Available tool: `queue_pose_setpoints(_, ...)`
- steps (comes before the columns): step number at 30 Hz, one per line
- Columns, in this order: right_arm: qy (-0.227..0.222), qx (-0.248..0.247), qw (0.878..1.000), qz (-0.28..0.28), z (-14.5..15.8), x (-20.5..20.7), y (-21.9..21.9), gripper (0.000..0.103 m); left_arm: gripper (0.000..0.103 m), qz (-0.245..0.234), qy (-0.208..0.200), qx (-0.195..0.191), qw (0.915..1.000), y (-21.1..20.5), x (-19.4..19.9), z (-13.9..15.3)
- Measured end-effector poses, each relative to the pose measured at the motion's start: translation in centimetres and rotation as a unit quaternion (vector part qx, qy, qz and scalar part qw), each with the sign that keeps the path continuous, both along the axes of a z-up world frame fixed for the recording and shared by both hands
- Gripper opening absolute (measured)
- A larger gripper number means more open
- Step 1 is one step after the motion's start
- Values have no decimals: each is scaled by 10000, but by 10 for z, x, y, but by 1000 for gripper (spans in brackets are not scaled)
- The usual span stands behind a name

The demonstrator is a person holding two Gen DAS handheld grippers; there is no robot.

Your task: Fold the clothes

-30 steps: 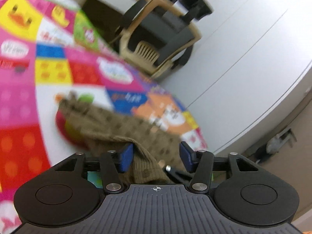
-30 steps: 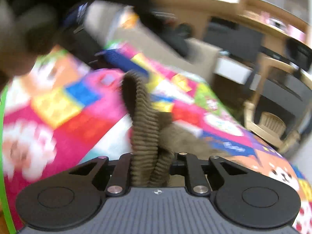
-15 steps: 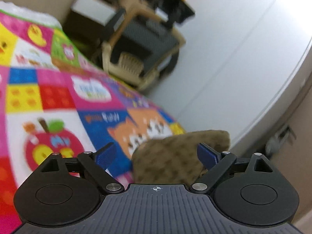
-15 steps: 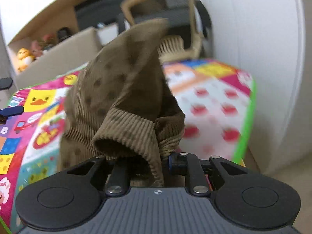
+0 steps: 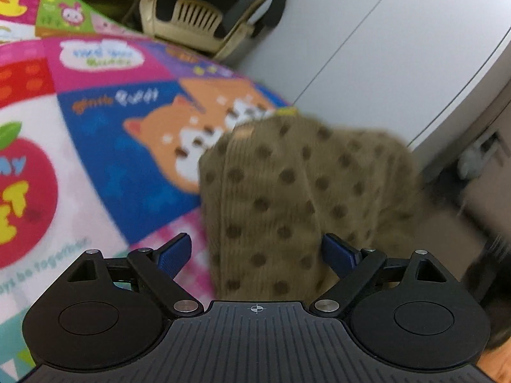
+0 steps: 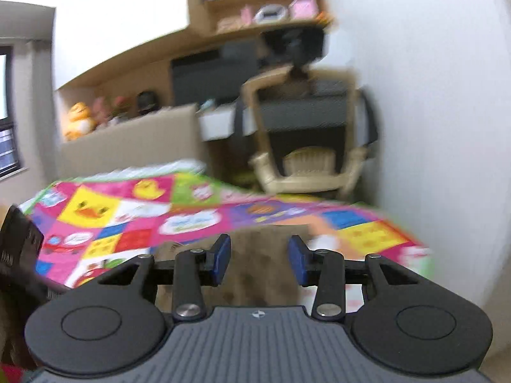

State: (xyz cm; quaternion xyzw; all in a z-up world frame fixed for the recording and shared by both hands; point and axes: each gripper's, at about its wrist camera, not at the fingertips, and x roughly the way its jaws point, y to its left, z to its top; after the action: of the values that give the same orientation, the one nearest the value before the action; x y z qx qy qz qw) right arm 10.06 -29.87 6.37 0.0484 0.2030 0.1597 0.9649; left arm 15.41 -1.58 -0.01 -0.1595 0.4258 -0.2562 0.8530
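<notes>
Released, brown garment (image 5: 287, 191) lies, seemingly folded; mat (image 5: 95, 159) beneath.

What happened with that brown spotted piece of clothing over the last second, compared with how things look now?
Both grippers let go. The right gripper had the brown spotted garment pinched by its ribbed edge and lifted; its jaws have just been opening, and the cloth lies below them, unpressed. The left gripper opened wide earlier and now hangs over the garment, which lies bunched at the edge of the colourful play mat. The mat stayed put.
</notes>
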Motion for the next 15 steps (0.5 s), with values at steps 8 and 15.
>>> queue_pose_setpoints(8, 1373, -451, 9895, -73, -64, 96, 31, 48, 94, 44, -146, -398, 9991, 30, -7, 11)
queue_pose_setpoints(15, 1344, -40, 9906, 258, -53, 36, -19, 84, 96, -106, 213, -1008, 9946, 19, 13, -1)
